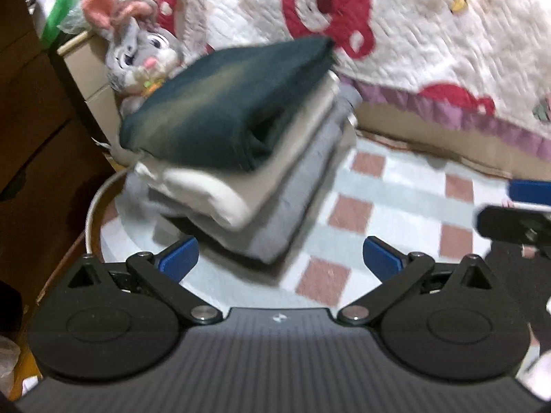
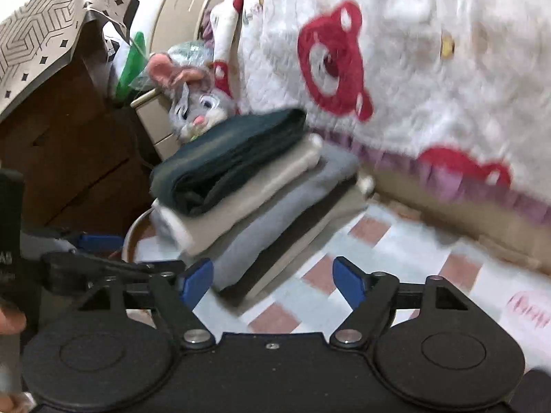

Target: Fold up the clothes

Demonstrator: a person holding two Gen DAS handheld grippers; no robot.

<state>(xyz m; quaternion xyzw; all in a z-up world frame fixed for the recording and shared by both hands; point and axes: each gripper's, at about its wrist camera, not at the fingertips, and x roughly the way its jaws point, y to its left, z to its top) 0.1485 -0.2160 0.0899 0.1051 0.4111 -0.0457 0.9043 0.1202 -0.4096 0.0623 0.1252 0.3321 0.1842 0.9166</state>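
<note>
Both tongs stand wide with nothing between their blue pads. The left tongs (image 1: 280, 260) hang just short of the near bottom corner of the stack of folded clothes (image 1: 237, 158), which sits straight ahead of them on the round worktop (image 1: 347, 213) with its checked cloth. The right tongs (image 2: 272, 280) face the same stack from a little further right, its lowest corner reaching almost to the gap between the pads.

The stack leans and its edges are uneven. At least four layers can be counted: a dark green piece (image 1: 224, 103) on top, a cream one (image 1: 213, 189) below it, then grey, then a dark layer at the bottom.

Right of the stack the cloth lies bare up to the bed's edge, where a white quilt with red bears (image 1: 430, 34) hangs. One grey plush rabbit (image 1: 137, 48) sits beyond the stack on the left.
</note>
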